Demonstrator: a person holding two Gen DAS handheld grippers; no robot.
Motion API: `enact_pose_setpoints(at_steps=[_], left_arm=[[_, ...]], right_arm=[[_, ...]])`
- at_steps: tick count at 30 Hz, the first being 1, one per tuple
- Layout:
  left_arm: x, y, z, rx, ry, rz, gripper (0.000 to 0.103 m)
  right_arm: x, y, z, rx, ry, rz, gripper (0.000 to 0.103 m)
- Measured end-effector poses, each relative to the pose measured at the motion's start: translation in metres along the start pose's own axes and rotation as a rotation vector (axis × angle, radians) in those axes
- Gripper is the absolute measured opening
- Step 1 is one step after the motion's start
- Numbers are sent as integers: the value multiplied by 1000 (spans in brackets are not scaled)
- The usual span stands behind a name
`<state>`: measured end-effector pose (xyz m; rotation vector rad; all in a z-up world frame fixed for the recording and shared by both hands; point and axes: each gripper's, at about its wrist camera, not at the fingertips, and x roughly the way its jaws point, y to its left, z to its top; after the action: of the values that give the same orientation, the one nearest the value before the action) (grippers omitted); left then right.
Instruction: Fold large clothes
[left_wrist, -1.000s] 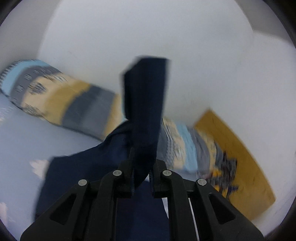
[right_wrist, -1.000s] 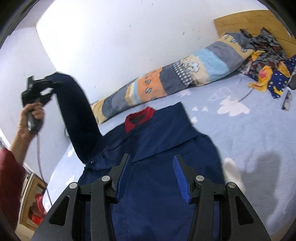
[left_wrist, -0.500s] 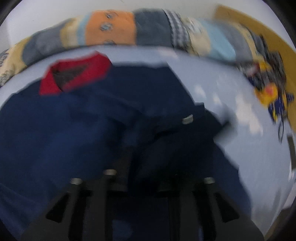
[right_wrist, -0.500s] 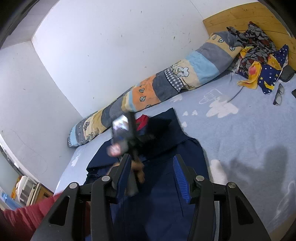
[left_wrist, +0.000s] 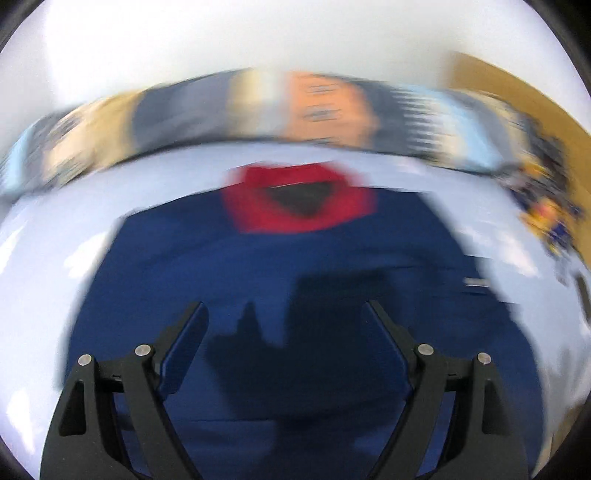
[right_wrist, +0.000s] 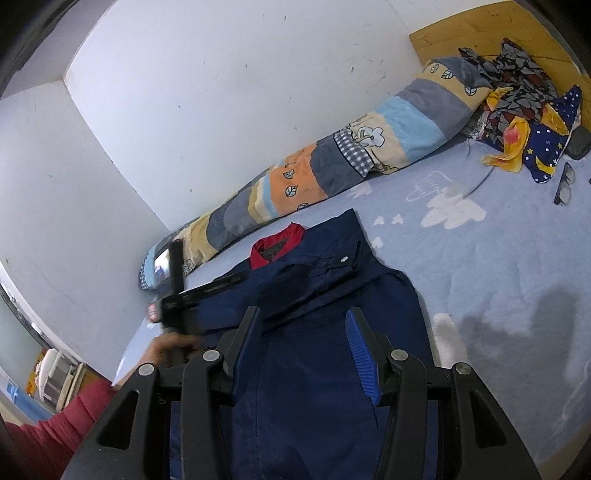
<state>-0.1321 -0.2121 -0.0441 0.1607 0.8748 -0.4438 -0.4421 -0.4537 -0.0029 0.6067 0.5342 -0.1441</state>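
Note:
A navy jacket (right_wrist: 325, 369) with a red collar (right_wrist: 273, 247) lies flat on the light blue bed sheet (right_wrist: 498, 258). One sleeve (right_wrist: 317, 273) lies folded across its chest, its cuff snap showing. My left gripper (left_wrist: 284, 314) hangs low over the jacket (left_wrist: 295, 266), below the collar (left_wrist: 295, 206). Its jaws are opening wide and nothing is between them; this view is motion-blurred. My right gripper (right_wrist: 303, 317) hovers over the jacket's lower body, half open and holding nothing. A hand (right_wrist: 173, 345) in a red sleeve holds the left tool at the jacket's left side.
A long patchwork bolster (right_wrist: 332, 166) runs along the white wall behind the jacket. At the far right are a wooden headboard (right_wrist: 480, 29), a heap of patterned cloth (right_wrist: 524, 110), glasses (right_wrist: 563, 184) and a thin cable (right_wrist: 476, 184). Bare sheet spreads right of the jacket.
The left gripper came down from holding the sleeve high, let it go and opened wide. The sleeve now lies across the jacket. The right gripper stayed put.

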Motion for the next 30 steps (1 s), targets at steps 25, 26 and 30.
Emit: enact_pose_setpoints(at_steps=[25, 26, 30], left_arm=[[21, -83, -29, 237, 13, 67, 93], [31, -91, -30, 262, 50, 68, 93], [51, -131, -24, 338, 106, 80, 93]], right_arm=[[33, 12, -13, -21, 105, -77, 51], [33, 12, -13, -18, 105, -76, 51], [32, 8, -10, -2, 106, -70, 51]])
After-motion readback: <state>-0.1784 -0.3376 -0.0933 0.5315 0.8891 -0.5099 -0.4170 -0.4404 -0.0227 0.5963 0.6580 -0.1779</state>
